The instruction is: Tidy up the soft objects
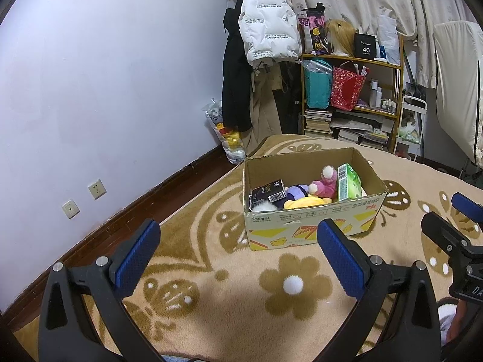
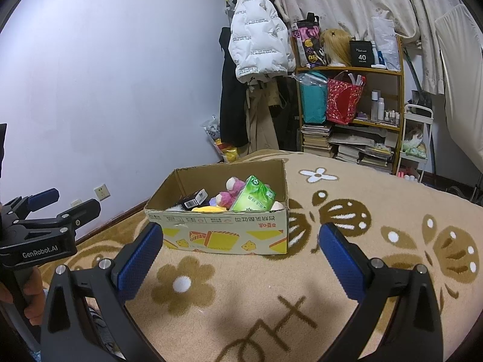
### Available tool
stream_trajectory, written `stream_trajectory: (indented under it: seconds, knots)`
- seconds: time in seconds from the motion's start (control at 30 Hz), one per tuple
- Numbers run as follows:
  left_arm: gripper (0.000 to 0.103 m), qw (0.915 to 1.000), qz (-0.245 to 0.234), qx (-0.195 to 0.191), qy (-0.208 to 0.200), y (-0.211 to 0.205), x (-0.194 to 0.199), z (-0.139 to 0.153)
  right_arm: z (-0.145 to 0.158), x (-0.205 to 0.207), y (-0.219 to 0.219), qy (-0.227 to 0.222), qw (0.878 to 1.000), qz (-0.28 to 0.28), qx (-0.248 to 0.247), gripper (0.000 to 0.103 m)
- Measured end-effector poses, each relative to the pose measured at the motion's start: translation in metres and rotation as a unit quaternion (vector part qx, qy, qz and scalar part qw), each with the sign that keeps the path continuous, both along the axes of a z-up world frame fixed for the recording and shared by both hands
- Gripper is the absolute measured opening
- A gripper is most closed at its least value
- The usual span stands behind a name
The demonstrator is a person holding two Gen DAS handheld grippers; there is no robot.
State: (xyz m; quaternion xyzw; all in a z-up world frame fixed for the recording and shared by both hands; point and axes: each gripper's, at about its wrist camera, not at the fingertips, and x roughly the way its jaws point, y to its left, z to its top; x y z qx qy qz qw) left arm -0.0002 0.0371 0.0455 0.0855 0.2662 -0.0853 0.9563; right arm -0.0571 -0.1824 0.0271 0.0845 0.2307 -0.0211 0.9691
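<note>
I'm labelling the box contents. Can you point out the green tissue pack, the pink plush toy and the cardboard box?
green tissue pack point(image 2: 253, 194), right wrist view, on its broad face.
pink plush toy point(image 1: 327, 182), left wrist view, on its body.
cardboard box point(image 2: 223, 235), right wrist view, on its printed front wall.

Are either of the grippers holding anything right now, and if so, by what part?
Nothing is held. The left gripper and right gripper are both open and empty above the rug, short of the cardboard box.

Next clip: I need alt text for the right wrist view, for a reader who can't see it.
An open cardboard box sits on a patterned beige rug, holding a pink plush toy and a green tissue pack. The right hand-held gripper is open and empty before it; the left hand-held gripper shows at the left edge.
</note>
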Motion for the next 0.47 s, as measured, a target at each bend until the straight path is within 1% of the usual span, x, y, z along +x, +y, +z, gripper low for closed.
stream_trajectory:
  seconds: [0.47]
  knots:
    - [0.103,0.9999,-0.012,0.001,-0.004,-0.0009,-0.0024,-0.0007,-0.0037,-0.001,-0.0021,0.001,1.0,0.0,0.0,0.103]
